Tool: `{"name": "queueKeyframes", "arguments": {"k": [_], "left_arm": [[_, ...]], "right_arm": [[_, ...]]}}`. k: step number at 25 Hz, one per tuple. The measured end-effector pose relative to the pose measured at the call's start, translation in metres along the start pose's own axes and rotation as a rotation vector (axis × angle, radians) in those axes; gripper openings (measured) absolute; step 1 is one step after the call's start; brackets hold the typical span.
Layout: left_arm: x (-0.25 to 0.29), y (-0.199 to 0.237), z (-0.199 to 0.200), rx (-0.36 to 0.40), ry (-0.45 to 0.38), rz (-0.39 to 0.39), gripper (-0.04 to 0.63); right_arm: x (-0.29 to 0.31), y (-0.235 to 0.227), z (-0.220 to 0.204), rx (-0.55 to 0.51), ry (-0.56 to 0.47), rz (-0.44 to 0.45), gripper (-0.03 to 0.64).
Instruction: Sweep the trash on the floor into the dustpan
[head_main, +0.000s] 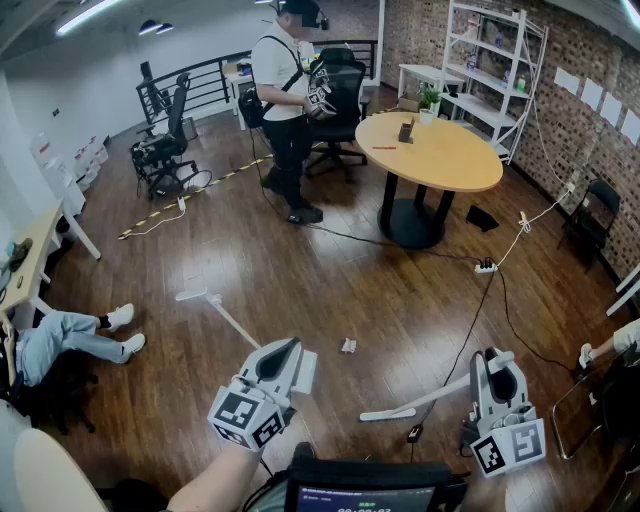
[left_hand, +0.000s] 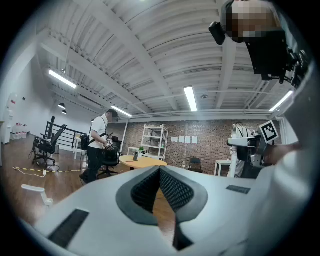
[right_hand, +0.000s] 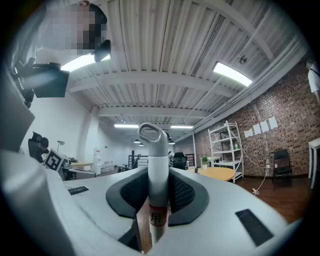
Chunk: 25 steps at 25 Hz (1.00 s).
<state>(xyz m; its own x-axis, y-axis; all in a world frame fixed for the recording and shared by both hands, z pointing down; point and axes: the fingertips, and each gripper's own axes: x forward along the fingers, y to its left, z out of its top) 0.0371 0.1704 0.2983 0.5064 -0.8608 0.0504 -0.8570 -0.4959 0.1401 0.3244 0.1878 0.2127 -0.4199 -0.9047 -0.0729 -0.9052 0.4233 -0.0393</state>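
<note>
Trash, one small crumpled scrap, lies on the wooden floor between our two grippers. Our right gripper is clamped on a white loop-topped handle whose far end rests on the floor. Our left gripper has its jaws together and empty, beside another white pole.
</note>
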Motion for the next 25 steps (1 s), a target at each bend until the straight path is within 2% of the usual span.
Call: {"name": "queueKeyframes", "arguments": {"k": [6,9,15,18,25], "left_arm": [[-0.01,0.022,0.003,-0.018,0.015,-0.003,0.015],[-0.01,0.037,0.001,-0.004,0.014,-0.012,0.015],[-0.002,0.062,0.005,0.018,0.015,-0.054,0.015],[-0.007,0.081,0.007,0.034,0.023,-0.082,0.015],[-0.001,0.134,0.008,0.01,0.047,-0.102,0.015]], "right_arm": [[0.016,0.014,0.0,-0.003,0.009,-0.036,0.101],[0.027,0.023,0.0,-0.009,0.001,-0.054,0.101],[0.063,0.042,-0.005,-0.011,-0.006,-0.021,0.101],[0.079,0.056,-0.005,-0.013,-0.001,-0.037,0.101],[0.139,0.079,-0.012,-0.012,0.003,-0.038,0.101]]}}
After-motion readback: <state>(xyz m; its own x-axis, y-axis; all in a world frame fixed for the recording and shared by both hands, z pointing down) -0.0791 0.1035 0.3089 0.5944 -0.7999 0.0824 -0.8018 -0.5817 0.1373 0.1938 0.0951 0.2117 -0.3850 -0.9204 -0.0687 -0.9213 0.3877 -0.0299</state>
